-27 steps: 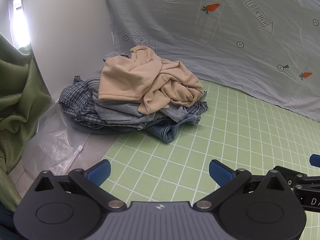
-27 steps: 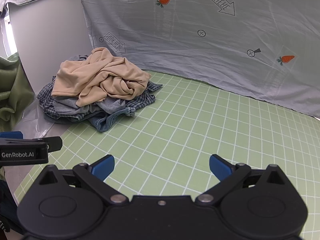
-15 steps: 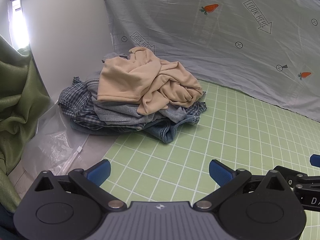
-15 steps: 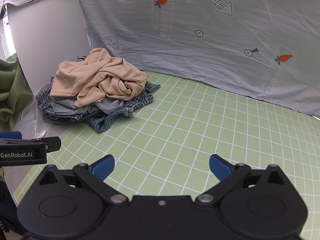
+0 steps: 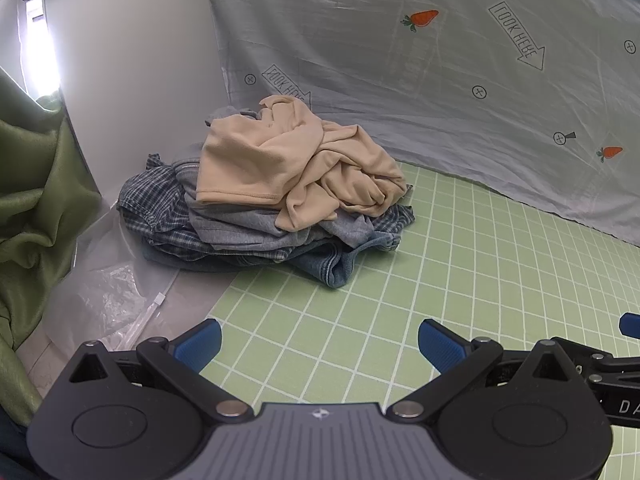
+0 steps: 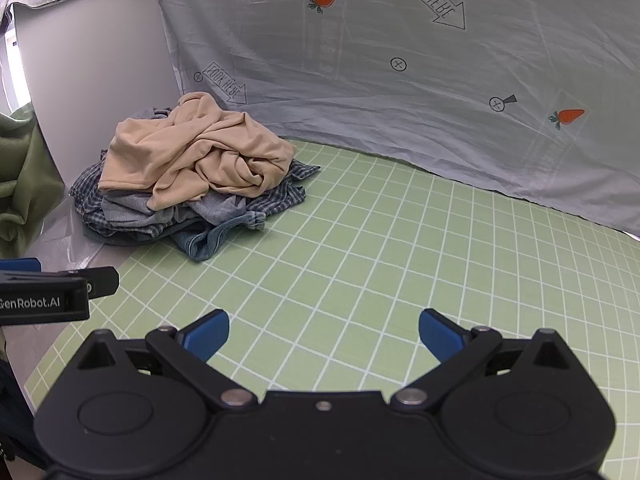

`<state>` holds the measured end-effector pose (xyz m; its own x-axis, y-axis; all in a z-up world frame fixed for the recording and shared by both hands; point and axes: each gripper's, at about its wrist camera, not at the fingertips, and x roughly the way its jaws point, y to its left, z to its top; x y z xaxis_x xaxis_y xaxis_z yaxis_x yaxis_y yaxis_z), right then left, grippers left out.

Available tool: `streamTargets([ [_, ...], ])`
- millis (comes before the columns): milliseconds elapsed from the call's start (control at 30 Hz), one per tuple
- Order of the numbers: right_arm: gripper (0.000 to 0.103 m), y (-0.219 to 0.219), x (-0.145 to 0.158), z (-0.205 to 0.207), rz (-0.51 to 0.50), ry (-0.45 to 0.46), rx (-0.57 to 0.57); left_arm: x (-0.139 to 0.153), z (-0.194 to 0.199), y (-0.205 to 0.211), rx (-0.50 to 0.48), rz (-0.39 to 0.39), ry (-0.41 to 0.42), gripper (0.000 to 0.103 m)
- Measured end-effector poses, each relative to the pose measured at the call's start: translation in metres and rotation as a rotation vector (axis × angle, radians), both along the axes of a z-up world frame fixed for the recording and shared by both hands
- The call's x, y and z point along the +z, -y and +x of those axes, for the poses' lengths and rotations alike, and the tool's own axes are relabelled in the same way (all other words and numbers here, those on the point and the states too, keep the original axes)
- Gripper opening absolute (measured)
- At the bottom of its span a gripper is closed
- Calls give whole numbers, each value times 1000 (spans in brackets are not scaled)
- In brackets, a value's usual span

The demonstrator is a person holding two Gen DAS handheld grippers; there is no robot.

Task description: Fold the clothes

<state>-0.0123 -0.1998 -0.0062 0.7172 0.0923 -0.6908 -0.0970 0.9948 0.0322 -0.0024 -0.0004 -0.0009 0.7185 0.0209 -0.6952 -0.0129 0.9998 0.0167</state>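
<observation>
Both my tongs stand wide with nothing between their blue pads: my left gripper (image 5: 319, 342) and my right gripper (image 6: 324, 332) hover side by side over the green grid mat (image 6: 400, 264). Well ahead, at the mat's far left corner, lies the pile of clothes (image 5: 276, 200), a beige shirt (image 6: 196, 156) crumpled on top of plaid and denim pieces, against the grey printed sheet (image 5: 440, 80).

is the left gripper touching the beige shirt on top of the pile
Apart. The left wrist view shows the left gripper open, with bare green mat between its fingertips and the beige shirt.
</observation>
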Motion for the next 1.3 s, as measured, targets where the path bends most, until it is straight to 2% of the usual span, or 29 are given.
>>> streamTargets([
  [1300, 102, 4, -3, 13, 2, -19, -30, -5, 13, 0, -13, 11, -22, 103],
])
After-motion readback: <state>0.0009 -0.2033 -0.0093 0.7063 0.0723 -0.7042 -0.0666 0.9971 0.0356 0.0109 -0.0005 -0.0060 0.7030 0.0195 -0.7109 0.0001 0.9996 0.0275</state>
